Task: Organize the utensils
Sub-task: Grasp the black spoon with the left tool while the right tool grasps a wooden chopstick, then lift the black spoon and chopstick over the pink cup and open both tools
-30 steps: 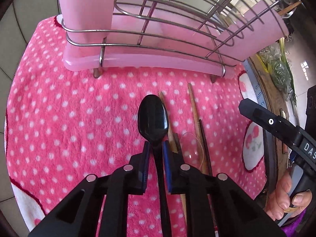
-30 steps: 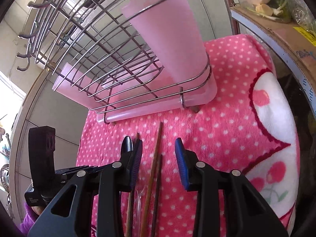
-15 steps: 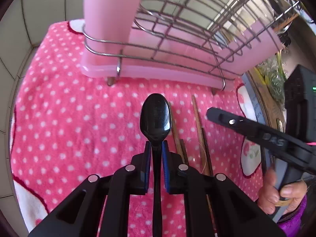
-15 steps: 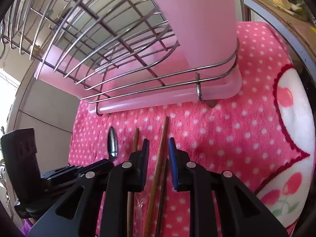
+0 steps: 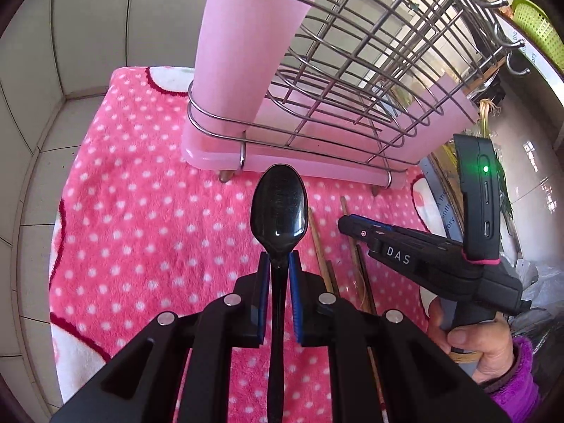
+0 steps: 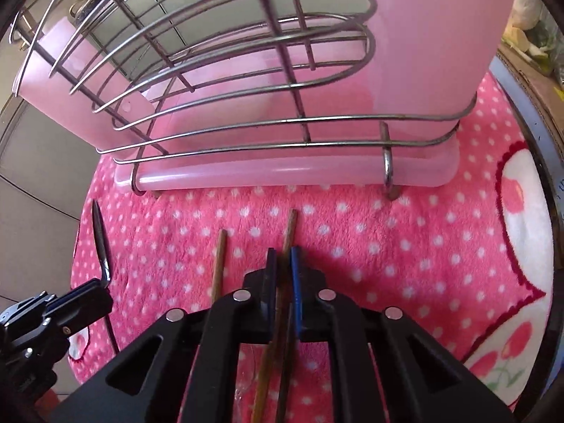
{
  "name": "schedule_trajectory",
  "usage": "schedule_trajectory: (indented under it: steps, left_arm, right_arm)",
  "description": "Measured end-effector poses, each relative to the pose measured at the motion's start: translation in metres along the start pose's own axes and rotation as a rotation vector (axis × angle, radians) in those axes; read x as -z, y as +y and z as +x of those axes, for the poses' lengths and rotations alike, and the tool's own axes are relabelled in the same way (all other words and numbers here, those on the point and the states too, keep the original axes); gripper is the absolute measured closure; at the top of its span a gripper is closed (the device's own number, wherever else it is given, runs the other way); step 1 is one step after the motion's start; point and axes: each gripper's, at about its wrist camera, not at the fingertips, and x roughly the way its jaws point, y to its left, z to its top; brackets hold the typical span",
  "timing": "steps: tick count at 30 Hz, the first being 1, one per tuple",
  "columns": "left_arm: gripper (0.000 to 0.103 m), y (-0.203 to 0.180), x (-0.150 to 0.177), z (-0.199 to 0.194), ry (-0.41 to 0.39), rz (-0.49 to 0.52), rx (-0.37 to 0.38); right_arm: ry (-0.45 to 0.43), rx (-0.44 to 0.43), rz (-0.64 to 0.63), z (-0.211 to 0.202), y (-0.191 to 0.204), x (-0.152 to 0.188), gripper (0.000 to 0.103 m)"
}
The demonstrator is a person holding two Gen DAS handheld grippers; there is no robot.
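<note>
- The wire utensil rack [image 5: 352, 81] stands on a pink polka-dot towel [image 5: 141, 218], its pink drip tray [image 6: 282, 172] and a tall pink plastic cup [image 5: 246, 46] directly ahead of both grippers.
- Left gripper [image 5: 276, 271] is clenched on the neck of a black spoon [image 5: 278, 208], bowl pointing at the rack's base.
- Right gripper [image 6: 282, 268] is pinched around a brown chopstick [image 6: 289, 229] on the towel; a second chopstick [image 6: 219, 264] lies just beside it.
- Only the left view shows the person's right hand [image 5: 472, 345] and a green basket [image 5: 535, 28] — probably on a shelf.
- Only the right view shows the spoon edge-on.
</note>
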Motion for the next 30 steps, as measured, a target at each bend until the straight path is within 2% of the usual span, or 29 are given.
schedule_trajectory:
  steps: [7,14,21,30]
  left_arm:
    - [0.093,0.013,0.008,-0.026,-0.046,-0.032,0.014]
    - [0.093,0.018,0.019,-0.070,-0.159,-0.038,0.038]
    - [0.093,-0.003,0.027,-0.100,-0.251,0.000,0.022]
    - [0.093,-0.025,0.019,-0.125,-0.332,0.017,0.028]
  right_arm:
    - [-0.082,-0.091,0.044,-0.029,-0.005,0.010,0.096]
    - [-0.244,-0.141,0.025,-0.088,-0.009,0.026,0.097]
    - [-0.387,-0.158,-0.023,-0.137,-0.009,0.040,0.097]
    - [-0.486,-0.203,-0.003,-0.177,-0.021,0.042,0.098]
